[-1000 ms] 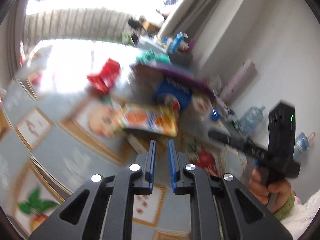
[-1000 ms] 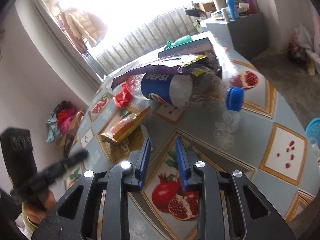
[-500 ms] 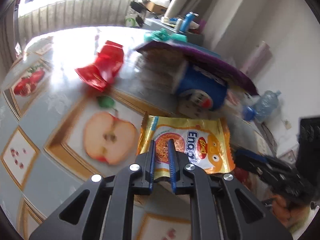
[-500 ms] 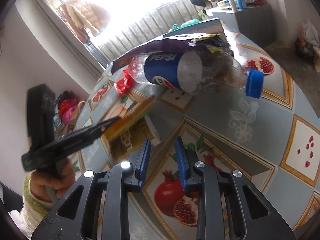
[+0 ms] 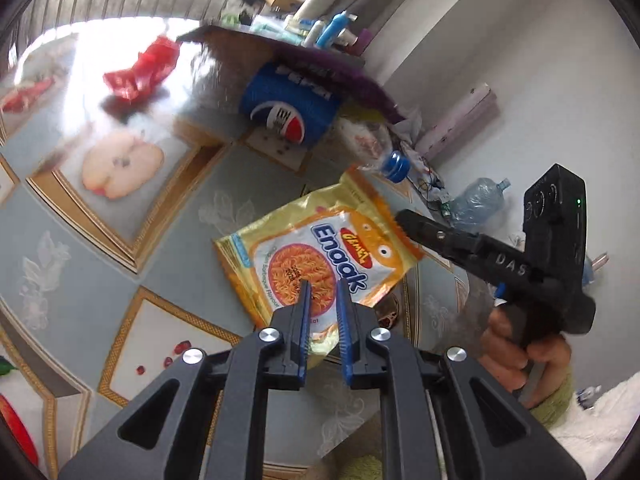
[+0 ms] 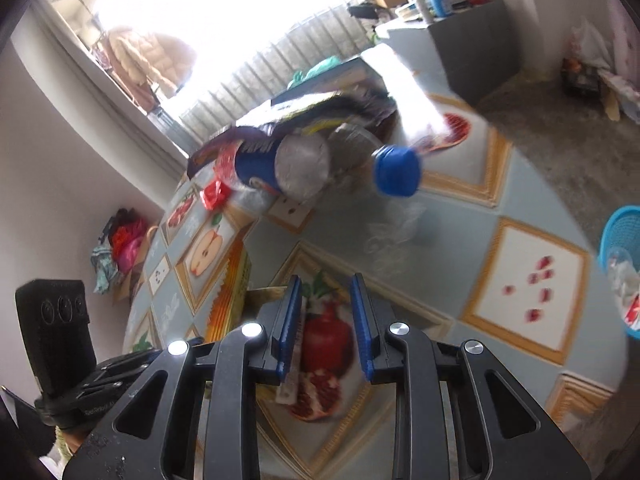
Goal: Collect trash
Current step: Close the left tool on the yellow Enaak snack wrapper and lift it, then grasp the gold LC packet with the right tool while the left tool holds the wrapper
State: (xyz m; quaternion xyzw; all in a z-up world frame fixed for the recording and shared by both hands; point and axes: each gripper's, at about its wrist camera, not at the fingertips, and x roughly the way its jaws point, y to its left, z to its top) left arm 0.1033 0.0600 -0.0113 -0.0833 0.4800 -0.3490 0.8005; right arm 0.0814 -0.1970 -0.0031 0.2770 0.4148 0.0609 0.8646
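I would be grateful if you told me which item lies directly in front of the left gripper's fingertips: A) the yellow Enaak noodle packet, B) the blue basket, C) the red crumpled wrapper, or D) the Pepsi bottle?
A: in the left wrist view the left gripper points at the yellow Enaak noodle packet, while the Pepsi bottle and red wrapper lie farther off.

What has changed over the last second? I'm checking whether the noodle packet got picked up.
The left gripper has closed in over the noodle packet, fingers narrowly apart, nothing held. The right gripper edged toward the Pepsi bottle. Packet, bottle and red wrapper stayed put.
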